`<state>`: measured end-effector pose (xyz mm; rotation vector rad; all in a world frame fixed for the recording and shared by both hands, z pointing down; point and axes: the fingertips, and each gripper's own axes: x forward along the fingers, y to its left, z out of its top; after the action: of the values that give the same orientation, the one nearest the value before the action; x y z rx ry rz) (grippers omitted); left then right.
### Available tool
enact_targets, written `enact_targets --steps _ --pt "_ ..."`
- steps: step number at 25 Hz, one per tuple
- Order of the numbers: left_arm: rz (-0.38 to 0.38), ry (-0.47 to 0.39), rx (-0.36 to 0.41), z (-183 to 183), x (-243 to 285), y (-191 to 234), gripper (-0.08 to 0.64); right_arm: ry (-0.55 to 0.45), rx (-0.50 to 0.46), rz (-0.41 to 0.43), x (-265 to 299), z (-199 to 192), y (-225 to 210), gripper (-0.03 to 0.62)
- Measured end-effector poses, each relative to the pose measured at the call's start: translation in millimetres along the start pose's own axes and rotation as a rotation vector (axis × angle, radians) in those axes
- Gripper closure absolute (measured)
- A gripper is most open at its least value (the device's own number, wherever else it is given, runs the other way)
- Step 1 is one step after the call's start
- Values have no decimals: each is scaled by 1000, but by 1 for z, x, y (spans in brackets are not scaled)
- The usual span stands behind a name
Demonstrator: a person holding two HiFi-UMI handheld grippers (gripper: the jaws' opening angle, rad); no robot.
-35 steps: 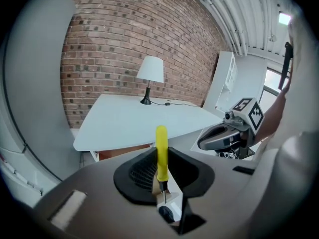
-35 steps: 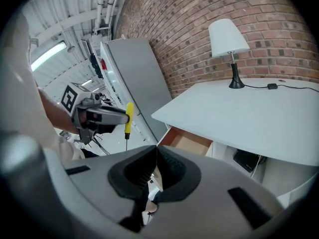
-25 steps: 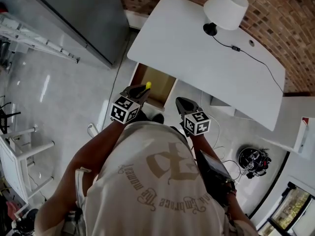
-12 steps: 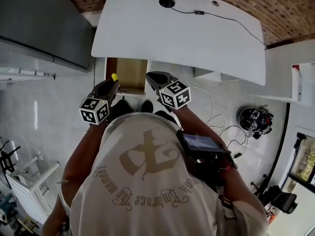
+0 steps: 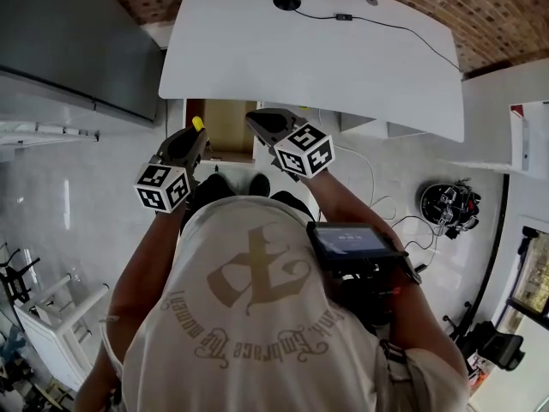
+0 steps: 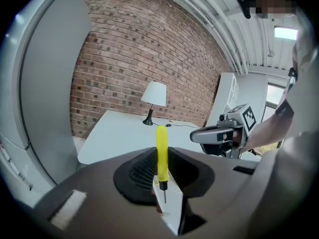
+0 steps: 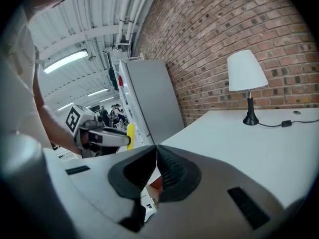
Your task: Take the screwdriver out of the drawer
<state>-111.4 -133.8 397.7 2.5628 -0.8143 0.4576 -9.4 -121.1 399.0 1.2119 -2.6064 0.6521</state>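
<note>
The left gripper (image 6: pixel 160 185) clamps the yellow screwdriver (image 6: pixel 161 151) upright, clear of the open drawer (image 5: pixel 225 129) at one o'clock; the right gripper (image 7: pixel 155 156), at three o'clock, is closed empty. Pinched low, the handle could pivot and drop back in

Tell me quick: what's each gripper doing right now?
Left gripper: closed on the yellow-handled screwdriver.
Right gripper: closed, nothing between its fingers.
</note>
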Motion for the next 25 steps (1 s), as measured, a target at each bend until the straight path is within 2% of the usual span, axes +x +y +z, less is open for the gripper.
enact_targets --steps 8,11,16,25 --pt "-1 -21 10 3 -12 -3 495 -47 -64 26 1 24 20 586" --pt "-2 -21 10 1 -17 -3 494 -46 -64 28 1 20 27 586" --pt "-5 -2 6 -6 2 -7 495 -36 -35 26 -3 4 11 586" --pt "-14 17 18 -11 4 -7 495 -36 -25 26 -2 -1 13 586"
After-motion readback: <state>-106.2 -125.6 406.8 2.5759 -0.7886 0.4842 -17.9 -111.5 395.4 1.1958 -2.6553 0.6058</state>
